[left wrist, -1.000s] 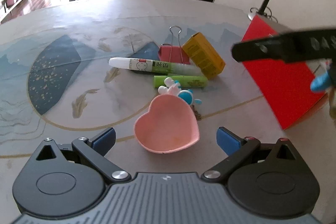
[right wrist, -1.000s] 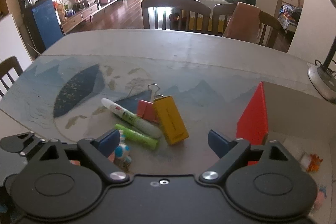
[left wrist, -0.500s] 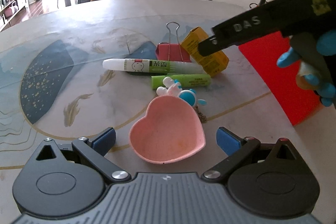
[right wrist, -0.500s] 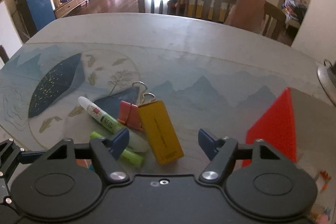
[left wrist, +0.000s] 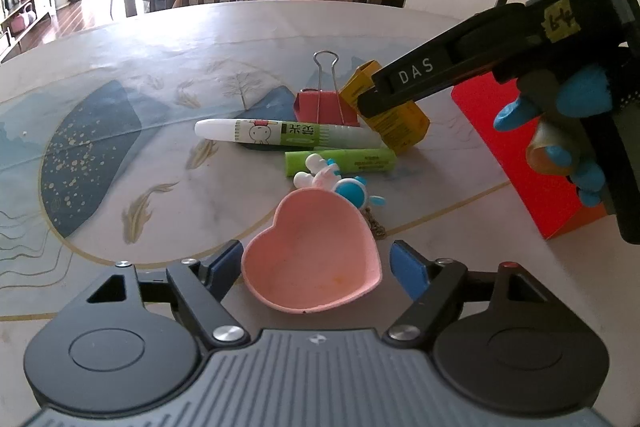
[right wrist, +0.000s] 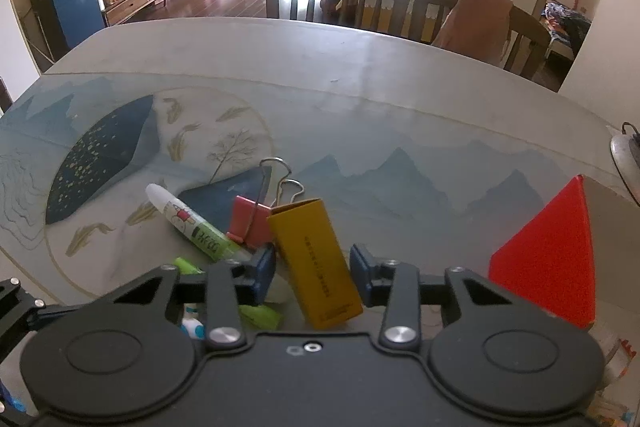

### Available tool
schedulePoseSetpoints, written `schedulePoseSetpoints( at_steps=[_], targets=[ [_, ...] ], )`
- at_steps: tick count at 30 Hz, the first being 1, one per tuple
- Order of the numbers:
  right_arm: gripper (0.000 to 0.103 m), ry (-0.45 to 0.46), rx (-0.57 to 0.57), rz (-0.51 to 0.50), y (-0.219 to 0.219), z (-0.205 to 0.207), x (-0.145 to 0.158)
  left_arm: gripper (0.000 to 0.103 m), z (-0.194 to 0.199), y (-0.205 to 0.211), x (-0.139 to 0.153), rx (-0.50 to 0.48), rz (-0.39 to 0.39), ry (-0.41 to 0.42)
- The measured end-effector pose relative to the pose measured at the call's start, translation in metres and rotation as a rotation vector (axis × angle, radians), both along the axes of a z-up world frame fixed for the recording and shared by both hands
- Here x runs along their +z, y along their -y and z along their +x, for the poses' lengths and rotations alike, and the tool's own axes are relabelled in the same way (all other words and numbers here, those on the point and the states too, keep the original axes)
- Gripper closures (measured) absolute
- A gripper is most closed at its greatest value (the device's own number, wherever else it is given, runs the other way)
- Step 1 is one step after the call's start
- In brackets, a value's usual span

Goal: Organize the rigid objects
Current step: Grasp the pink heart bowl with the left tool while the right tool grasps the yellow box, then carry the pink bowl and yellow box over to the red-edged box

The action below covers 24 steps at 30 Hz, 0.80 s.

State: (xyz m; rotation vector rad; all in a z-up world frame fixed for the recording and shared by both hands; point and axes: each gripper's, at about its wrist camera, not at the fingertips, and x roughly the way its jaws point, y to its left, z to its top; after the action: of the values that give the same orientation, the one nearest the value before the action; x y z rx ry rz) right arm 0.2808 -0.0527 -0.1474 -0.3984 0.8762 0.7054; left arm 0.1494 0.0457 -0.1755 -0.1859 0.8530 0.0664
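Right gripper (right wrist: 313, 269) first: we've got its jaws closing around the yellow box (right wrist: 314, 263), which sits between the blue pads, though we can't tell if they're actually pressing on it or just beside it. From the left wrist view, that gripper reaches down at an angle from the upper right, with blue-gloved fingers (left wrist: 560, 107) wrapped on its handle. Our left gripper (left wrist: 316, 267) is closing too, with the pink heart-shaped dish (left wrist: 312, 263) between its pads; there's a visible gap on the right side, so no grip. Beyond the dish lie a small toy keychain (left wrist: 340, 183), a green marker (left wrist: 344, 161), a white glue pen (left wrist: 280, 131) and a red binder clip (left wrist: 324, 107), all bunched on the patterned table (left wrist: 120, 147). An orange-red box (left wrist: 532, 187) stands off to the right.
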Motion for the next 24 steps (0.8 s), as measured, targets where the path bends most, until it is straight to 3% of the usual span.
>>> schedulePoseSetpoints(
  at_steps=[2, 13, 24],
  targets=[
    [0.068, 0.01, 0.001, -0.008, 0.0, -0.002, 0.0, 0.032, 0.0, 0.001, 0.001, -0.003, -0.002, -0.005],
    [0.073, -0.002, -0.045, 0.031, 0.01, -0.014, 0.007, 0.032, -0.003, 0.0, 0.004, 0.004, -0.05, -0.014],
    [0.074, -0.058, -0.063, 0.113, 0.036, -0.043, 0.036, 0.032, -0.013, 0.003, 0.023, 0.017, -0.09, -0.007]
  ],
)
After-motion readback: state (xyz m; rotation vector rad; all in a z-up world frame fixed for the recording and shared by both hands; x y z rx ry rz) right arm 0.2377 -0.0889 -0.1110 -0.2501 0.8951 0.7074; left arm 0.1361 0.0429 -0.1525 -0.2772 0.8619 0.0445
